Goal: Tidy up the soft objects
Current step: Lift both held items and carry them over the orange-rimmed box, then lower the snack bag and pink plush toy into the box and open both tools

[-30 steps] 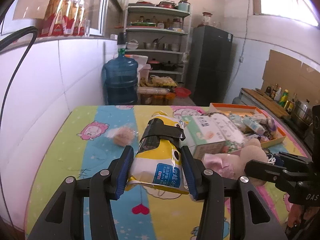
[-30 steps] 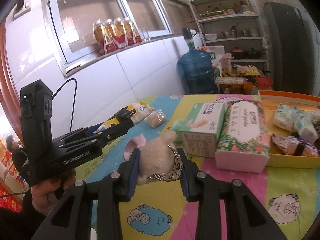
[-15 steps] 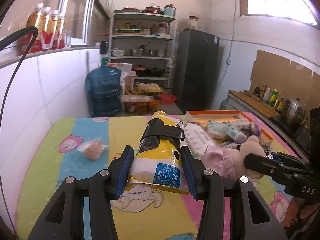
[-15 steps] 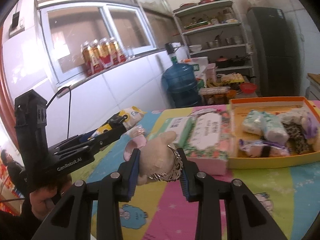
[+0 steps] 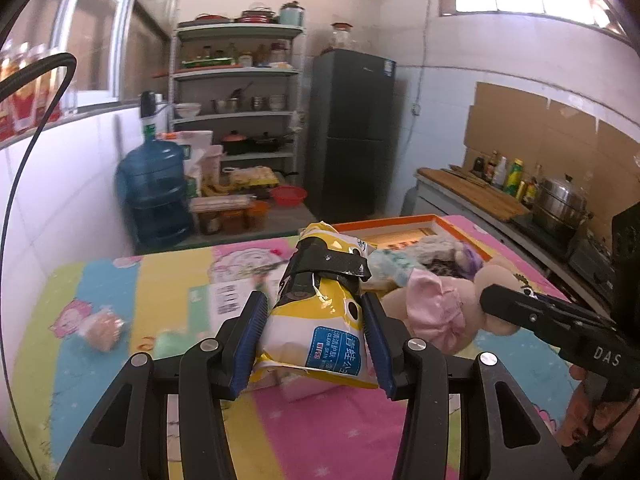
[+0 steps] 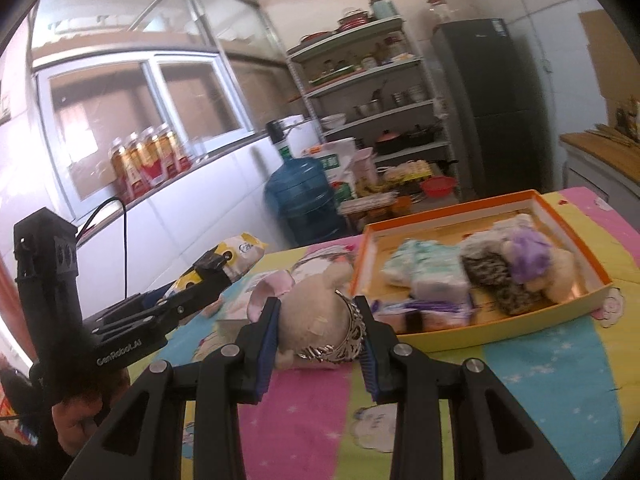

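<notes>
**Both grippers carrying soft items above the cartoon-print table**

At the bottom centre of the left wrist view, the left gripper (image 5: 316,344) is clamping a yellow snack bag (image 5: 320,320) between its blue-padded fingers (image 5: 250,344). The bag is sticking forward and up, a black clip crossing its far end; its lower edge is hanging behind the finger frames, and the blue label print is too small to read fully.

At the bottom centre of the right wrist view, the right gripper (image 6: 318,328) is squeezing a beige plush toy (image 6: 316,312) that is wearing a silver crown-like band and a pink fabric ear or bow. Most of its body is sitting hidden between the pads, so its shape is hard to make out.

Further back, at centre right, an orange tray (image 6: 440,216) is lying on the tablecloth (image 6: 540,360), holding a pale blue-green packet, a leopard-print piece and a purple and cream plush, all blurring together. Just beyond the toy, a flat box is showing only partly. Farther still, a blue water jug (image 6: 300,196) is standing by the shelves.
</notes>
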Motion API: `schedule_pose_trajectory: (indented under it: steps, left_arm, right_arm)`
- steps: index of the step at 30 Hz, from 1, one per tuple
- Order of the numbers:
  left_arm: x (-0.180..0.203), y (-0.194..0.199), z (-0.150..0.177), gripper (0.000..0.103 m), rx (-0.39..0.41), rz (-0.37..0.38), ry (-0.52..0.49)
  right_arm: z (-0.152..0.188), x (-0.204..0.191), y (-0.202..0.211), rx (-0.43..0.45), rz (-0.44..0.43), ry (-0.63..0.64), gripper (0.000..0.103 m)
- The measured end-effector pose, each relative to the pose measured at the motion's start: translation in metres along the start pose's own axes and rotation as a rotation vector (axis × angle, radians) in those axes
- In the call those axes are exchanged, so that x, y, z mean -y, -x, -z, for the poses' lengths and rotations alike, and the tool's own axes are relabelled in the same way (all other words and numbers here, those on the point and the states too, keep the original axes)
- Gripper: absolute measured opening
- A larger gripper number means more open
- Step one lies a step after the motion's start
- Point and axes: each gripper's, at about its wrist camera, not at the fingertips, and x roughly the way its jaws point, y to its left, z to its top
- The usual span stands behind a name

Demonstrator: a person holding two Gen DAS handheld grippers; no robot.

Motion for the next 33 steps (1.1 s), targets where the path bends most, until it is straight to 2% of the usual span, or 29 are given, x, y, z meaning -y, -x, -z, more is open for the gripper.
schedule_pose_trajectory:
  steps: [17,33]
  left_arm:
    - [0.075,-0.064,-0.022,0.05,-0.042,0.084,-0.068]
    - [0.113,-0.122,-0.028,0.05,-0.094,0.106,-0.097]
  right_arm:
    - [-0.023,0.088,0.019,0.071,0.106,-0.097,0.036]
    - [-0.024,0.138,0.004,0.049,0.16,-0.147,0.036]
